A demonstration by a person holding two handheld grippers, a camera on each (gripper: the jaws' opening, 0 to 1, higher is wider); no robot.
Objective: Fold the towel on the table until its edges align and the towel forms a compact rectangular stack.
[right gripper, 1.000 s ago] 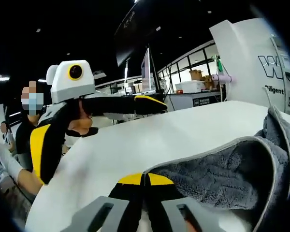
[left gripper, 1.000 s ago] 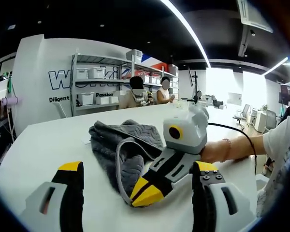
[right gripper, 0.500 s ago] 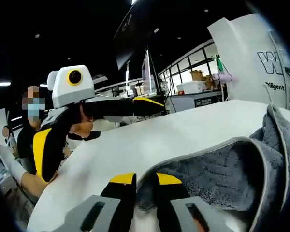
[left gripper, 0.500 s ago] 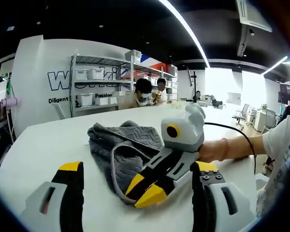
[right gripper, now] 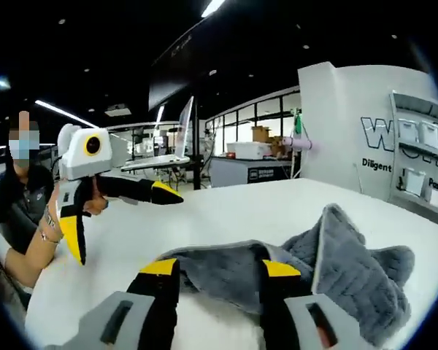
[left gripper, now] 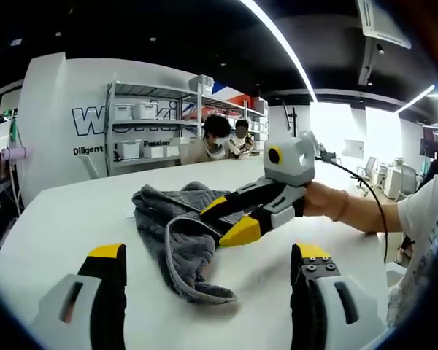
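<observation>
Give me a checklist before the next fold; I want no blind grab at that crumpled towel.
1. Towel flat: not ok, bunched in a heap.
2. Edges aligned: not ok, its pale border loops unevenly.
3. Right tool free: ok, open, raised over the towel.
4. Left tool free: ok, open, holding nothing, off to the side of the towel.
5. Towel fully on the table: ok.
6. A corner to grab: cannot tell, folds hide the corners.

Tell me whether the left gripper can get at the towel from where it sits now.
Probably yes. The left gripper is open, and the crumpled towel lies on the table just ahead between its jaws; the right gripper hovers above the towel's far side.
</observation>
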